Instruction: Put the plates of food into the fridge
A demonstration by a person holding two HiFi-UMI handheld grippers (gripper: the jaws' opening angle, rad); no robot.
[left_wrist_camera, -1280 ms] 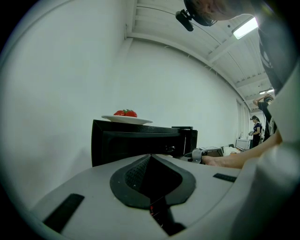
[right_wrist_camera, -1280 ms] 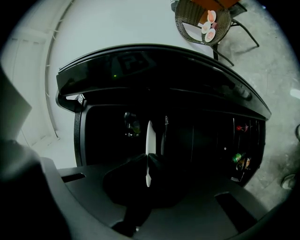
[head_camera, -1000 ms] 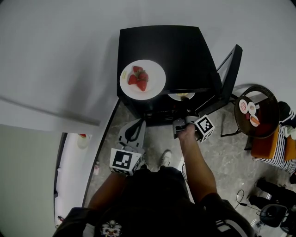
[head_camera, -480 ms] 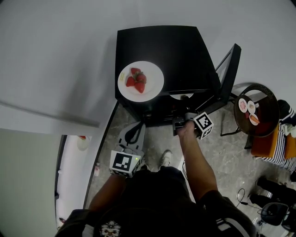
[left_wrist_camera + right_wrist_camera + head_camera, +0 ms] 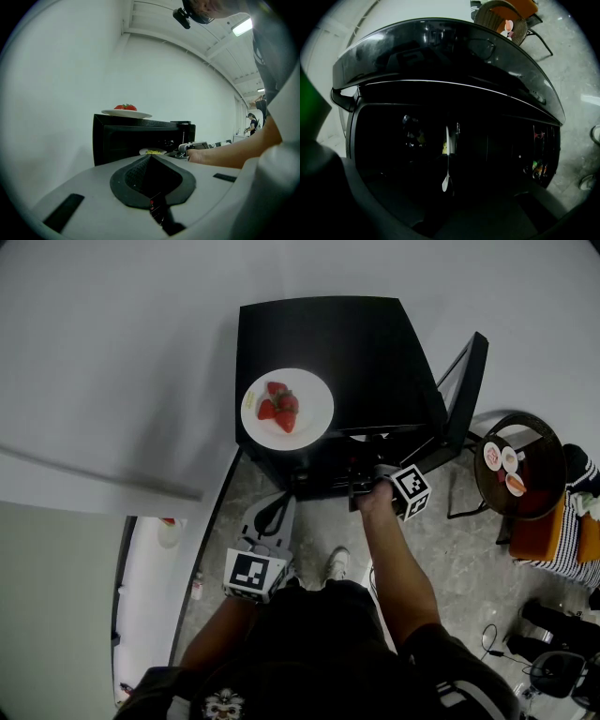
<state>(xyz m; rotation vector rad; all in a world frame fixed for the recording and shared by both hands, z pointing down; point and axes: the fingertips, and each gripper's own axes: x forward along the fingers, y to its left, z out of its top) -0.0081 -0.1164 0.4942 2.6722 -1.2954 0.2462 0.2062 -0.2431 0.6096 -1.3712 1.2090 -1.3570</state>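
A white plate of strawberries [image 5: 287, 407] [image 5: 126, 112] rests on top of the black fridge [image 5: 356, 343] [image 5: 122, 140], near its front left corner. My right gripper [image 5: 366, 486] [image 5: 192, 146] reaches into the fridge's open front and is shut on the rim of a white plate of yellow food [image 5: 153, 151]. In the right gripper view that plate [image 5: 446, 154] shows edge-on as a thin white line in the dark interior. My left gripper [image 5: 279, 501] [image 5: 152, 159] hangs low in front of the fridge's left side, shut, with nothing in it.
The fridge door [image 5: 464, 395] stands open to the right. Beyond it is a round dark table [image 5: 534, 498] with small dishes and an orange chair [image 5: 539, 535]. A white counter [image 5: 150, 568] runs along the left. The person's shoes are on the floor below.
My right gripper has pushed slightly further into the fridge, and less of the yellow-food plate shows under the fridge's top. The left gripper has kept still.
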